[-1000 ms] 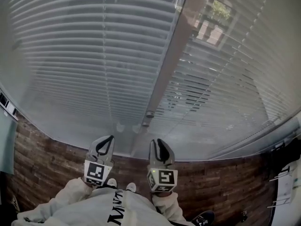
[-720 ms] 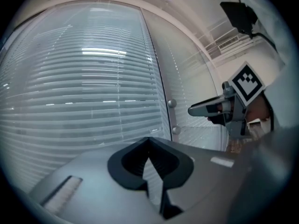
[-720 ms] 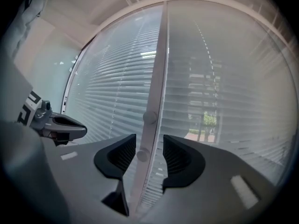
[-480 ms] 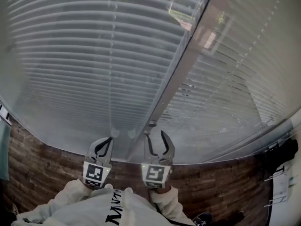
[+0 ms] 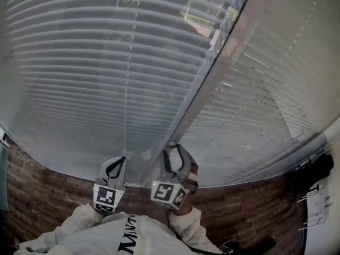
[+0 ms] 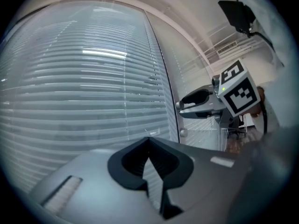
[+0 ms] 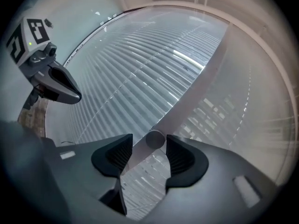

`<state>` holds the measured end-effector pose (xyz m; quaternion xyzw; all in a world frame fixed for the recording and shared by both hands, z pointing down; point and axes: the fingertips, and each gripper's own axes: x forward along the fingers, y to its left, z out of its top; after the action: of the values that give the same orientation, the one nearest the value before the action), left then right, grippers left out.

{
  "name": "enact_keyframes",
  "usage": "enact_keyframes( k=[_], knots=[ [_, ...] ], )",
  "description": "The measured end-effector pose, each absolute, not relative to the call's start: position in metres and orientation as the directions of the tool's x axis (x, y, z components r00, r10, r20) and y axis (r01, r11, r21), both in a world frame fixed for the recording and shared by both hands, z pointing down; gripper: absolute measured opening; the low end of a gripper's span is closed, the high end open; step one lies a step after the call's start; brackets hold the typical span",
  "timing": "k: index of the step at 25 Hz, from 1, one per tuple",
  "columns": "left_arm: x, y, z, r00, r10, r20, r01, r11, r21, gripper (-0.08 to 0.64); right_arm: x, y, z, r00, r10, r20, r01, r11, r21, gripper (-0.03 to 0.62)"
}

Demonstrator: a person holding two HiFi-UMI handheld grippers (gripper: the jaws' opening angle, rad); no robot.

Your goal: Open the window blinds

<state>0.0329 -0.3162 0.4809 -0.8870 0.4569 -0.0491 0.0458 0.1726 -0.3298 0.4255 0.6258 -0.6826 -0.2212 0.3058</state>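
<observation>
A pale tilt wand (image 5: 212,78) hangs between two window blinds. The left blind (image 5: 79,73) has its slats nearly flat shut, and the right blind (image 5: 265,100) lets some outside light through. My right gripper (image 5: 173,149) is open, its jaws having just been opening. The wand's round lower end (image 7: 155,139) sits between the pads, nearer the right one, and is not squeezed. My left gripper (image 5: 123,159) is shut on nothing, a little left of the wand, in front of the left blind. Each gripper shows in the other's view: the right gripper (image 6: 187,104) and the left gripper (image 7: 70,94).
Two small round cord pulls (image 5: 130,154) hang between the grippers, just above the sill. A brick-patterned wall (image 5: 48,190) lies below the window. A white rack (image 5: 319,206) stands at the far right, and a desk and chair (image 6: 233,129) are further along the window.
My right gripper went from shut to open, rolled over, and rose to the wand's lower end, which now lies between its jaws. The left gripper stays shut.
</observation>
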Motion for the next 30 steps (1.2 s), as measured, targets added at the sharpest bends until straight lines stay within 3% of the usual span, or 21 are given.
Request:
enact_keyframes(
  k=[11,14,17,20,24,27,30],
  knots=[
    [0.026,-0.319,0.488,0.576,-0.817,0.032,-0.811,-0.576,-0.106,0.000,0.174,-0.336,0.424,0.031,-0.993,0.117,-0.590,0.076,0.804,0.177],
    [0.025,-0.320,0.486,0.574,-0.819,0.028,-0.813,-0.573,-0.105,0.000,0.175,-0.337,0.420,0.042,-0.994,0.104,-0.605,0.057,0.794,0.130],
    [0.024,-0.321,0.482,0.571,-0.820,0.028,-0.814,-0.571,-0.103,0.000,0.177,-0.338,0.414,0.045,-0.993,0.107,-0.687,0.047,0.725,0.129],
    [0.021,-0.320,0.482,0.568,-0.823,0.031,-0.817,-0.567,-0.104,0.000,0.180,-0.338,0.415,0.027,-0.993,0.118,-0.834,0.043,0.550,0.127],
    [0.021,-0.321,0.488,0.562,-0.826,0.040,-0.820,-0.563,-0.105,0.000,0.189,-0.341,0.414,-0.016,-0.994,0.108,-0.980,0.037,0.198,0.127],
    [0.022,-0.321,0.488,0.561,-0.827,0.043,-0.820,-0.562,-0.108,0.000,0.196,-0.342,0.413,-0.034,-0.995,0.094,-0.994,0.024,-0.106,0.127],
    [0.023,-0.319,0.488,0.561,-0.827,0.041,-0.820,-0.562,-0.111,0.000,0.201,-0.343,0.415,-0.062,-0.995,0.073,-0.909,0.026,-0.416,0.127]
  ],
)
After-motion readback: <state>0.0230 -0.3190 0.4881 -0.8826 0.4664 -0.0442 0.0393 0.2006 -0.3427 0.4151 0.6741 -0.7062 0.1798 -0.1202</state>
